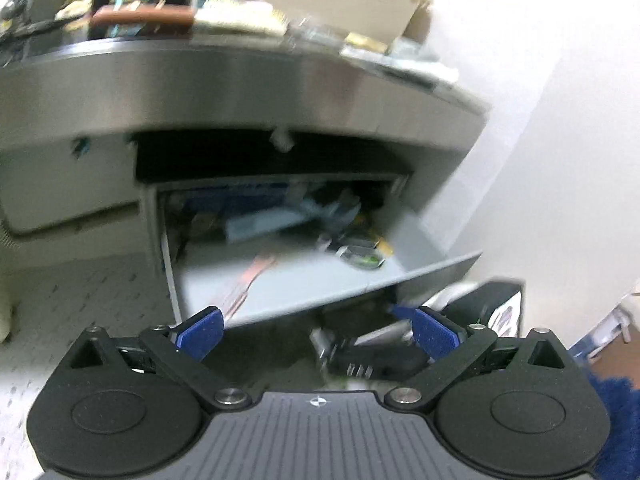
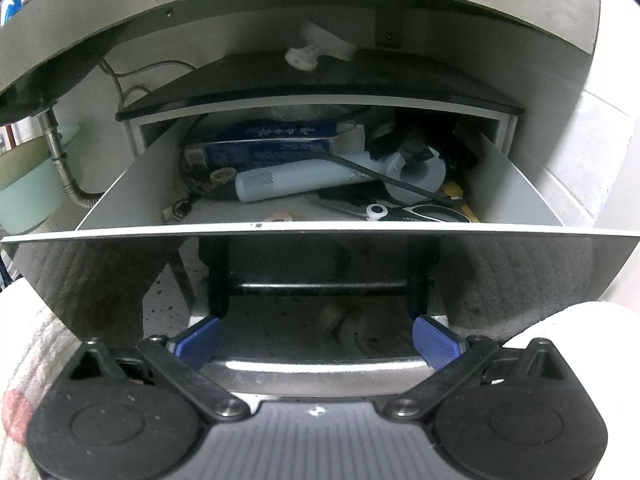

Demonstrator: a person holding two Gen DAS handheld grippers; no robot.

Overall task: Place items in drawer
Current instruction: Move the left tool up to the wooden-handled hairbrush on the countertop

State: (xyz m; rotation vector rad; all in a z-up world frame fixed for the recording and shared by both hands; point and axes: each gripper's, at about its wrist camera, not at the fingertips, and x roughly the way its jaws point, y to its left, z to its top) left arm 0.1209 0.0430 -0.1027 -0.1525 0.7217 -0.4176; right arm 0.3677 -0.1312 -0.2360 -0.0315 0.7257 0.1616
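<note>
Right wrist view: the drawer [image 2: 120, 200] stands pulled out under the counter [image 2: 280, 8], a pale blue hair dryer [image 2: 304, 180] lying across its far half, scissors [image 2: 400, 212] near right. Right gripper [image 2: 316, 340] sits low before the drawer front, fingers apart, empty. Left gripper [image 1: 316, 328] hovers near the blurred drawer, fingers spread wide too.

The left wrist view is smeared by motion: the clutter on the countertop [image 1: 240, 20] and the contents of the drawer [image 1: 312, 276] cannot be made out. In the right wrist view, the drawer front [image 2: 320, 264] hides the near floor of the drawer, covering part of the scissors [image 2: 416, 212], and the back corners lie in shadow.
</note>
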